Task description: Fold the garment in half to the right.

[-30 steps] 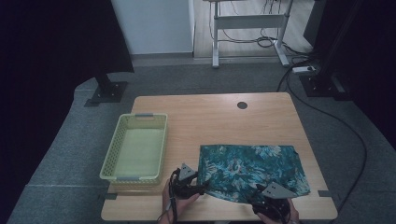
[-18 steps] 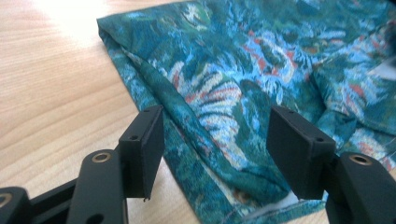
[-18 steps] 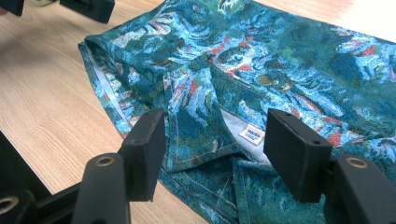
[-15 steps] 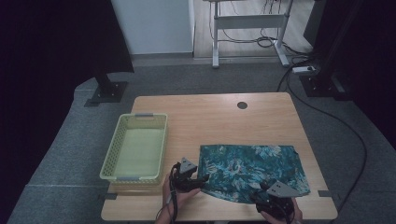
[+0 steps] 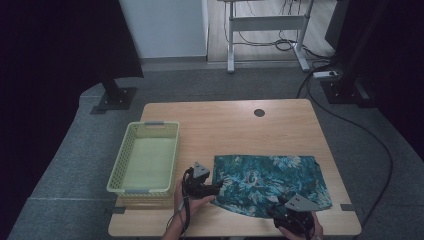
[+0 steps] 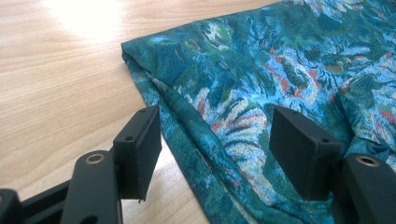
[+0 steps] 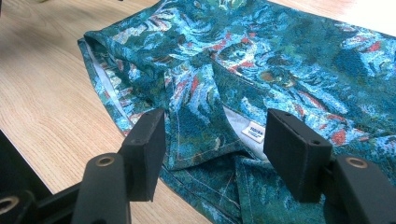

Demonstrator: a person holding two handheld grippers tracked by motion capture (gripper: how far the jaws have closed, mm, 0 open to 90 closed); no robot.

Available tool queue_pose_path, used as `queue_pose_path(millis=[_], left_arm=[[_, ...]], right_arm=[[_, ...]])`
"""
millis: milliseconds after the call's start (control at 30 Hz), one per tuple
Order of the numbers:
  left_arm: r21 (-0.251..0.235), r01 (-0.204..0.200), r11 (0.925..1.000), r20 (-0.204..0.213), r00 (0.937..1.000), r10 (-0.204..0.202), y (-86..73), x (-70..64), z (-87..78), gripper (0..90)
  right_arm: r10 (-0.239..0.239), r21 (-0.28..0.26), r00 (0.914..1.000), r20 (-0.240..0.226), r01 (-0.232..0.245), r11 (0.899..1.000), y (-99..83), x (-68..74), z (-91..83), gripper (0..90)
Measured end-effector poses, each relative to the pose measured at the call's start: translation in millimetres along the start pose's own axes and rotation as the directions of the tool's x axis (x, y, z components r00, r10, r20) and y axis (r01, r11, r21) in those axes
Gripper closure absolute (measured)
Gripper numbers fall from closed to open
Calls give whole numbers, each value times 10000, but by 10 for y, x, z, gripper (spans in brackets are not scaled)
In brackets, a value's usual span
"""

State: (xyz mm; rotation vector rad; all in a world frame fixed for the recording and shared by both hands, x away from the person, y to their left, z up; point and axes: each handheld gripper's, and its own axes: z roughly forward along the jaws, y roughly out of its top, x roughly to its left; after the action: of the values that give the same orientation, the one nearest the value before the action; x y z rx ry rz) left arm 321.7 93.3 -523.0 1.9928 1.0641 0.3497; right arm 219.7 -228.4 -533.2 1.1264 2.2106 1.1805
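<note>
A folded teal garment (image 5: 272, 182) with a floral print lies flat on the right half of the wooden table (image 5: 225, 120). My left gripper (image 5: 216, 188) is at the garment's near-left edge, open, its jaws straddling the folded cloth edge (image 6: 210, 135). My right gripper (image 5: 281, 204) is at the garment's near edge, open. Its jaws stand either side of a raised fold of the garment (image 7: 210, 112), where a small white label (image 7: 253, 132) shows. Neither gripper has closed on the cloth.
A pale green plastic basket (image 5: 146, 157) stands empty on the table's left half, just left of my left gripper. A round cable hole (image 5: 259, 113) sits near the far edge. Desk legs and cables stand on the floor beyond.
My left gripper has moved right, up to the garment's left edge. My right gripper has shifted slightly forward at the near edge. The garment lies as before.
</note>
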Motion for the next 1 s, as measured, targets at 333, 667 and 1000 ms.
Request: queue_pose_path(millis=[333,667,1000], left_arm=[[294,-87,9995,-331,9994,97,64,53,63,337],[386,-81,9992,-312,9995,93,127,122,127,336],[427,-91,9990,-393,9992,108,151,198,214,344]], right_arm=[[8,104,10000,-25,-8,9999,-12,14,21,387],[-21,184,10000,-73,22,9998,-22,25,41,388],[-100,200,9998,-177,103,9997,-23,40,49,388]])
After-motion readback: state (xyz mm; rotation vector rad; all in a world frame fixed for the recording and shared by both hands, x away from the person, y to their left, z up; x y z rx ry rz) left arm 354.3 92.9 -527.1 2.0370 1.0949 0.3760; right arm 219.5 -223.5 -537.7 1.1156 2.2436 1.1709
